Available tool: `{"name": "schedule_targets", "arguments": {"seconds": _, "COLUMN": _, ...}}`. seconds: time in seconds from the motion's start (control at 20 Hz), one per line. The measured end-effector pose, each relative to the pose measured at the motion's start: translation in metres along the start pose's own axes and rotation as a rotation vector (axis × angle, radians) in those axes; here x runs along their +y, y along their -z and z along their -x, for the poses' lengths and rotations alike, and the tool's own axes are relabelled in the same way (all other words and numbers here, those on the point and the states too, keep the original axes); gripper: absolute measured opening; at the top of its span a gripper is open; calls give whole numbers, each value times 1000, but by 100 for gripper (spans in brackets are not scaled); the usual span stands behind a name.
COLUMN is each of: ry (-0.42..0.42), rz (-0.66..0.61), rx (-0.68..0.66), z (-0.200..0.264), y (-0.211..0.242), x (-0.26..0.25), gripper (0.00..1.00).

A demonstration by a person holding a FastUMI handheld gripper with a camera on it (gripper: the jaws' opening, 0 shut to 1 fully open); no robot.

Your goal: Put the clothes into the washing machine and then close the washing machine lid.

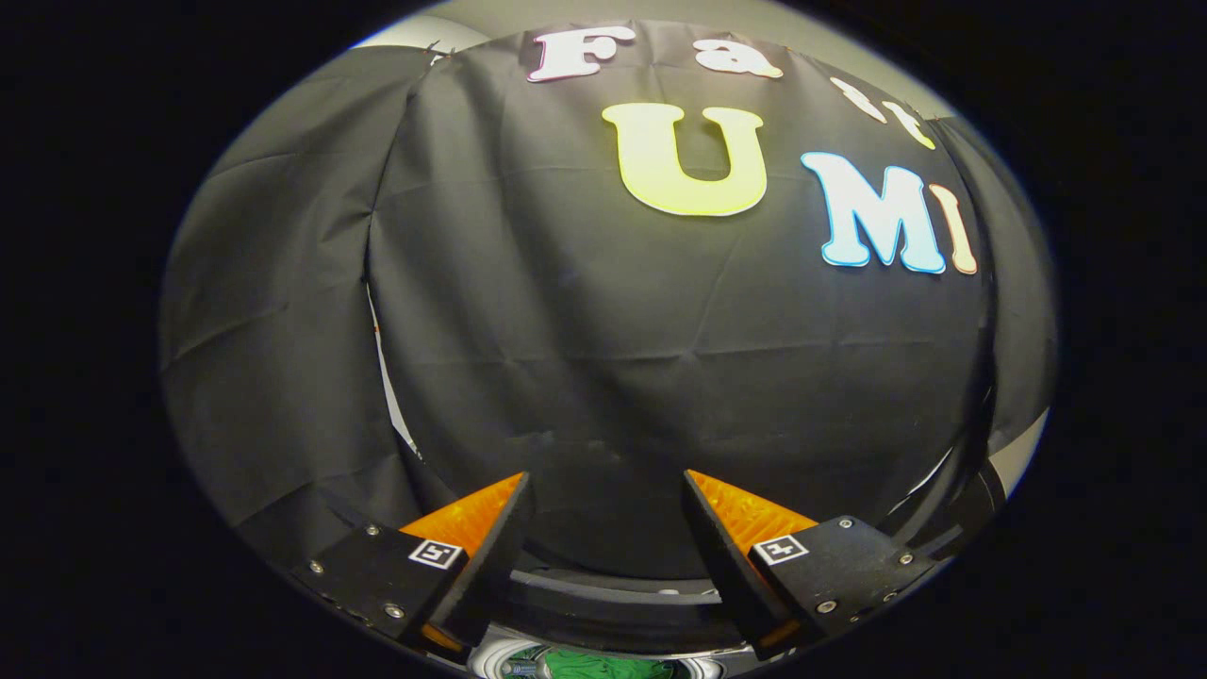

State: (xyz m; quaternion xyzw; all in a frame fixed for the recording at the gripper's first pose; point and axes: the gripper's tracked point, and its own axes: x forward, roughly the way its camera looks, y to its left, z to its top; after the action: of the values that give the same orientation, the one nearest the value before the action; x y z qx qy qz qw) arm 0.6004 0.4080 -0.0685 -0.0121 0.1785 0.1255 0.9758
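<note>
Two fingers of your claw [608, 519] stand spread apart and hold nothing, pointing at the black cloth wall [603, 358]. Below them, very near, you see the dark rim of the washing machine [613, 604], and something green, probably the clothes [603, 668], lies inside the opening. I judge the lid comes next: tilt the claw down first, so you see it before you push.

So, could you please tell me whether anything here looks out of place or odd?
Nothing stands out. The gripper is open with nothing between its fingers, facing the black cloth wall. Below it, something green lies inside the washing machine's round opening, whose lid isn't closed.
</note>
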Motion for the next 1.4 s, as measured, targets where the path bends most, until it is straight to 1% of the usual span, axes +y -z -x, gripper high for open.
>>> {"name": "schedule_targets", "arguments": {"seconds": 0.2, "ry": -22, "rz": 8, "rx": -17, "z": 14, "y": 3, "x": 5, "gripper": 96}}
{"name": "schedule_targets", "arguments": {"seconds": 0.75, "ry": -20, "rz": 18, "rx": -42, "z": 58, "y": 18, "x": 16, "gripper": 96}}
{"name": "schedule_targets", "arguments": {"seconds": 1.4, "ry": -10, "rz": 23, "rx": -32, "z": 110, "y": 58, "x": 29, "gripper": 96}}
